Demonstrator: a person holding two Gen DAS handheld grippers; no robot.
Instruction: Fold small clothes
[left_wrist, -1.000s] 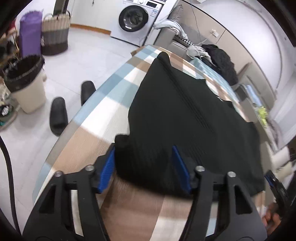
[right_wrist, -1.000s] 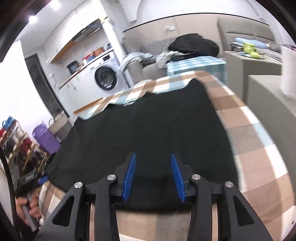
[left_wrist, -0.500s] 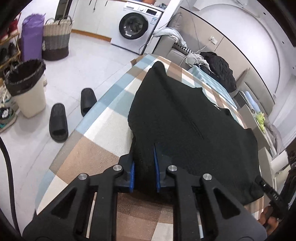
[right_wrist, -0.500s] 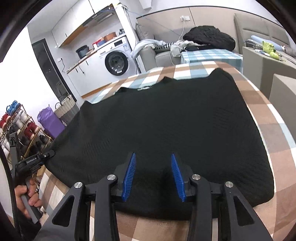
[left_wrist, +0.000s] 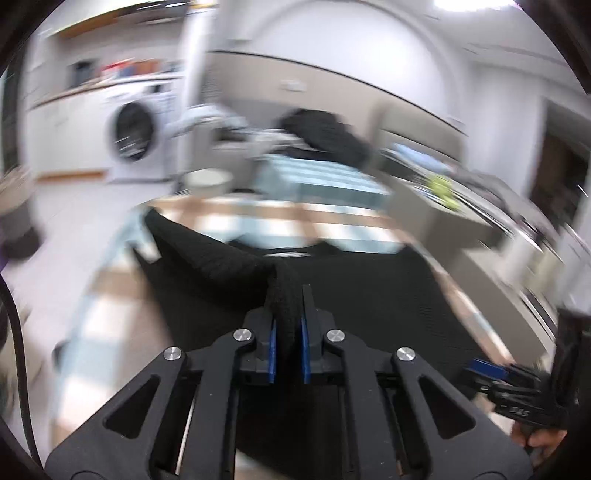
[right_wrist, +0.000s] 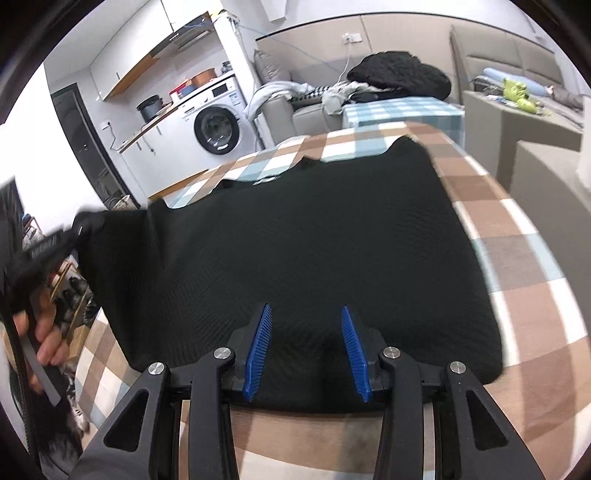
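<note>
- Left wrist view: the left gripper (left_wrist: 287, 325) has its blue pads pressed together on a bunched corner of the black garment (left_wrist: 369, 306), lifted clear of the checked tablecloth (left_wrist: 110, 295).
- From that pinch a ridge of the garment runs away to the left, back down toward the tablecloth; the rest lies flat on it, to the right of the pinch.
- The view is blurred; a washing machine (left_wrist: 135, 136) shows far beyond the garment to the left.
- At the garment's near right edge the right gripper (left_wrist: 491, 369) shows, a blue pad visible.
- Right wrist view: the right gripper (right_wrist: 306, 350) stands part open, its jaws having just widened a little. Its pads sit over the garment's (right_wrist: 295, 251) near hem without pressing on it.
- The garment lies spread on the tablecloth (right_wrist: 517, 258), its left corner raised by the left gripper (right_wrist: 83, 225), held in a hand (right_wrist: 44, 332).
</note>
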